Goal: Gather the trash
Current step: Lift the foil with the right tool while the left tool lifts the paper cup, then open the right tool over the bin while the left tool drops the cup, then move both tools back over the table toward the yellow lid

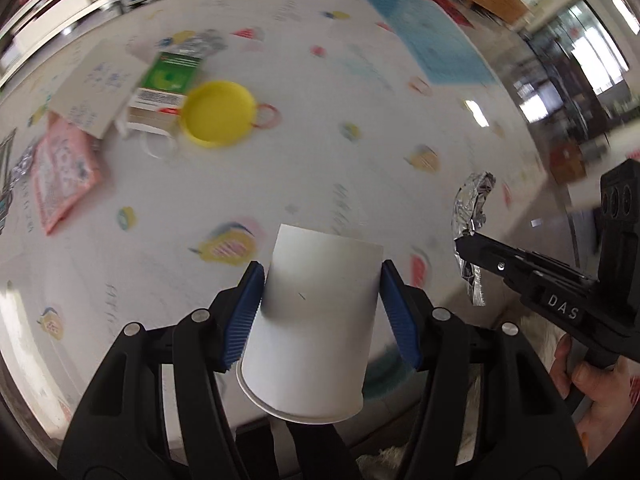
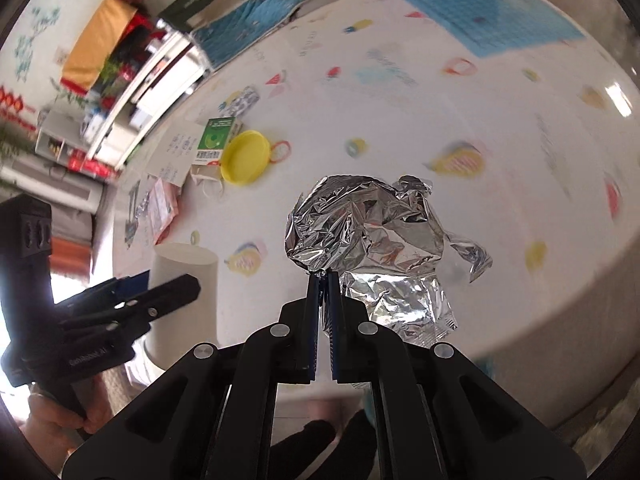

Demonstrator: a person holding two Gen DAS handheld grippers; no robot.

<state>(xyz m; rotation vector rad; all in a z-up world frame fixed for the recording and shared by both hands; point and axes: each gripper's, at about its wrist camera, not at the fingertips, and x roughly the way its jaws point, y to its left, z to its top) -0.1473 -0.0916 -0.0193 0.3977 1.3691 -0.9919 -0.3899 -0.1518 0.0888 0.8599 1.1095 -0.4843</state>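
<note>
A: The left gripper (image 1: 322, 278) is clamping a white paper cup (image 1: 316, 320), blue pads (image 1: 244, 312) pressing on either side, the rim pointing back toward the camera. The cup's lower lip is hiding part of whatever is sitting beneath it.

B: And over on the other side, the right gripper (image 2: 324, 280) is pinching crumpled silver foil (image 2: 360, 224), fingers squeezed nearly together on its near edge. In the left wrist view only a strip of that foil (image 1: 472, 216) is showing past the black finger.

A: Everything is hovering above the round table (image 1: 320, 120) with its printed cloth. Further back a yellow lid (image 1: 220, 114) is lying open side up, touching a green and white carton (image 1: 164, 88). The carton's print is smearing too much to read.

B: A pale card (image 1: 94, 92) is lying beside the carton, and a pink packet (image 1: 60, 180) is sitting at the left, both blurred.

A: Blue mats (image 1: 432, 36) at the far edge are getting cut off by the lens.
</note>
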